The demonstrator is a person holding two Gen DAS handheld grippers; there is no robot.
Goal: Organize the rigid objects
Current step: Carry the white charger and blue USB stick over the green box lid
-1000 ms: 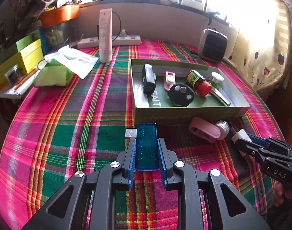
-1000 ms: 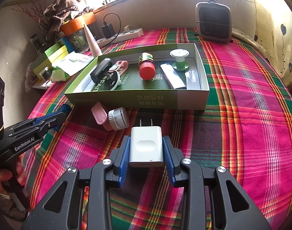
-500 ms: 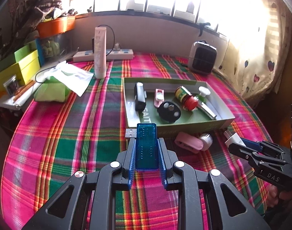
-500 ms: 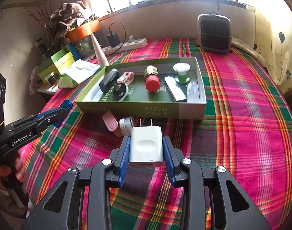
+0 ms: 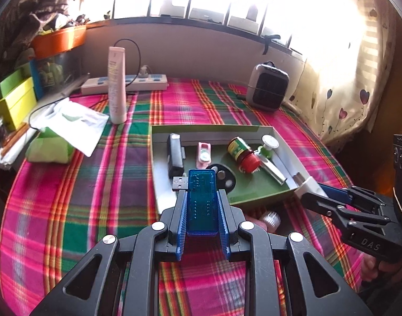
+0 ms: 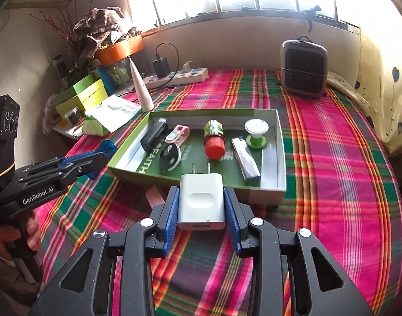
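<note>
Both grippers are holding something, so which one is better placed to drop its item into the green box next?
Probably the right gripper: its white charger faces bare floor in the green box, while the left gripper's blue USB stick faces the crowded end.

Both grippers have risen and advanced toward the green box [image 5: 274, 192]: the left gripper [image 5: 202, 210], earlier low over the plaid cloth [image 5: 95, 173] short of the box, now carries the blue USB stick [image 5: 202, 202] above the box's near-left wall. The right gripper [image 6: 201, 205] has brought the white charger [image 6: 201, 200] from well short of the box up over its front wall (prongs now across the box floor). The silver-capped item [image 5: 271, 218] and pink piece [image 6: 155, 194] in front of the box are now mostly hidden behind the fingers.
</note>
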